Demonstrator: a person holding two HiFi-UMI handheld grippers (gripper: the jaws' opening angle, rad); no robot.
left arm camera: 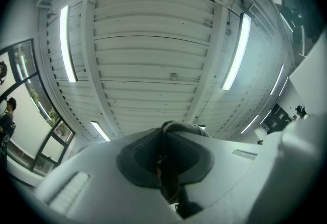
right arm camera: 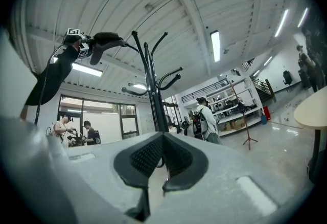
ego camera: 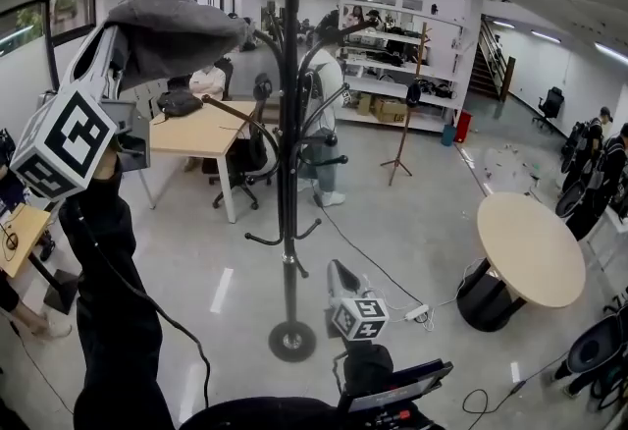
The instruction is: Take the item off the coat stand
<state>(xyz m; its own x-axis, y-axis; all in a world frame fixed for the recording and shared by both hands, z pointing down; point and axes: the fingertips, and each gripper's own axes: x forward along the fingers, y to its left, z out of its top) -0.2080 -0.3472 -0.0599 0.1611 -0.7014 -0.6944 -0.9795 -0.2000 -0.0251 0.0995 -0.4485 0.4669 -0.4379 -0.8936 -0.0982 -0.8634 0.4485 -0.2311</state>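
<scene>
A tall black coat stand (ego camera: 288, 173) rises in the middle of the floor. Up at the left of its top hangs a grey hat (ego camera: 177, 30), with my left gripper (ego camera: 120, 43) shut on its near edge. The hat's right end lies close to an upper hook; whether they touch I cannot tell. In the left gripper view grey fabric (left arm camera: 181, 127) pokes out past the shut left gripper (left arm camera: 164, 135). My right gripper (ego camera: 339, 273) hovers low near the stand's base, shut and empty (right arm camera: 163, 137). From there the stand (right arm camera: 153, 95) and the hat (right arm camera: 104, 41) show overhead.
A wooden desk (ego camera: 201, 134) with a chair stands behind the coat stand, a round table (ego camera: 530, 246) at the right. A brown coat stand (ego camera: 407, 114), shelves and a person with a backpack (ego camera: 322, 114) are further back. Cables (ego camera: 392, 291) run across the floor.
</scene>
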